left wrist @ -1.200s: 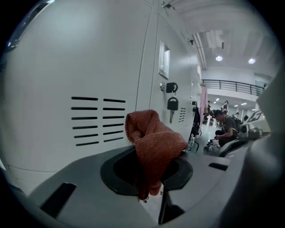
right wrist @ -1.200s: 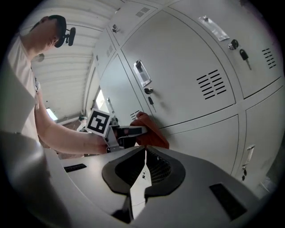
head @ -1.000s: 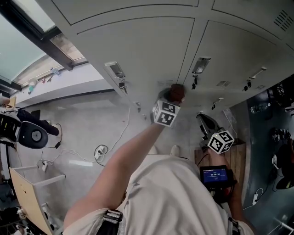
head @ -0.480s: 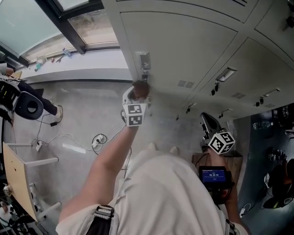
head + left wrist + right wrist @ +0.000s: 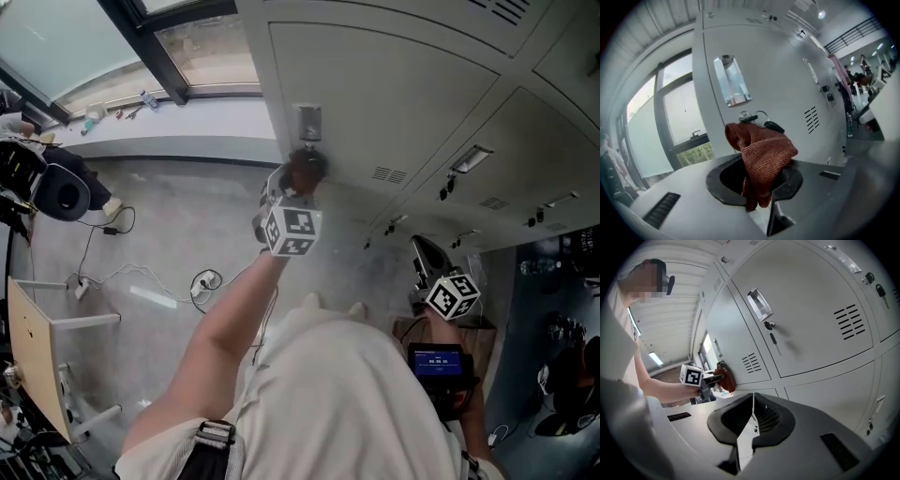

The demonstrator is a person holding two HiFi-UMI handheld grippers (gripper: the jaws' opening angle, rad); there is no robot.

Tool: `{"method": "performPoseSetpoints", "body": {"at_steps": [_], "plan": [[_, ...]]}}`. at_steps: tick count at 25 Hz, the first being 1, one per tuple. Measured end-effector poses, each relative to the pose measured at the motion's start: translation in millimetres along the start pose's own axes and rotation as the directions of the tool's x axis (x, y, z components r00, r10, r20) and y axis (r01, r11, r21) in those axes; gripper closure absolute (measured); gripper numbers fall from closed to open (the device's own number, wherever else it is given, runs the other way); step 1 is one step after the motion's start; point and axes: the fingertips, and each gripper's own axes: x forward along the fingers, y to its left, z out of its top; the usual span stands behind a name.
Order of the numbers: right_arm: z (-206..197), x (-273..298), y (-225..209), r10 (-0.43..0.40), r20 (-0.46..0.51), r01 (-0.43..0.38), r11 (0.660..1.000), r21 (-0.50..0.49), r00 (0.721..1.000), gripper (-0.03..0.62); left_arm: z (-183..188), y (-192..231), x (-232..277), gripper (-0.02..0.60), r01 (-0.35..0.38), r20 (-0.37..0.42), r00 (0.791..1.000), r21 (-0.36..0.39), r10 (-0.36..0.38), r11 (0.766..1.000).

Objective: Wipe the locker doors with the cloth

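Observation:
A rust-red knitted cloth (image 5: 761,154) is bunched in my left gripper (image 5: 759,185), which is shut on it. In the head view the cloth (image 5: 305,171) presses against a grey locker door (image 5: 394,94) just below its handle plate (image 5: 307,122), with the left gripper (image 5: 296,187) held out at arm's length. The left gripper view shows a key ring (image 5: 759,117) right behind the cloth and vent slots (image 5: 812,119) to the right. My right gripper (image 5: 752,420) is shut with nothing in it and hangs low by my hip (image 5: 420,253), away from the doors.
More grey locker doors (image 5: 811,310) with handles, keys and vents run off to the right. A window (image 5: 103,47) and sill lie left of the lockers. A cable and a white frame lie on the concrete floor (image 5: 178,234). A small screen (image 5: 436,361) sits at my waist.
The left gripper has carried the cloth leftwards across the door from the vent slots to just under the handle plate. The right gripper has stayed low at my side.

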Motion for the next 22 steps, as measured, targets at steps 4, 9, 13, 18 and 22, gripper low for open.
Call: {"method": "performPoseSetpoints", "body": {"at_steps": [4,9,13,18,22], "plan": [[-7,-17,-15,-0.03,0.005,0.03,0.999,0.028,1.0,0.574,2,-22,6,0.506,-0.003,-0.008,1.0,-0.076,0.002,0.997],[-6,-37,-31,-0.06,0.019,0.059,0.997,0.047,0.998,0.574,45,-79,10,0.506,0.048,0.091,0.995,-0.117,-0.038,0.992],[-4,-51,-41,-0.074,0.029,0.072,0.996,0.054,0.997,0.574,78,-138,17,0.506,0.145,0.132,0.982,-0.091,-0.132,0.985],[0,-63,-56,-0.086,0.045,0.083,0.994,0.072,0.995,0.574,122,-198,22,0.506,0.248,0.192,0.95,0.025,-0.248,0.969],[3,-61,-61,-0.07,0.042,0.067,0.995,0.071,0.997,0.574,142,-188,14,0.506,0.19,0.247,0.946,0.094,-0.208,0.977]]}}
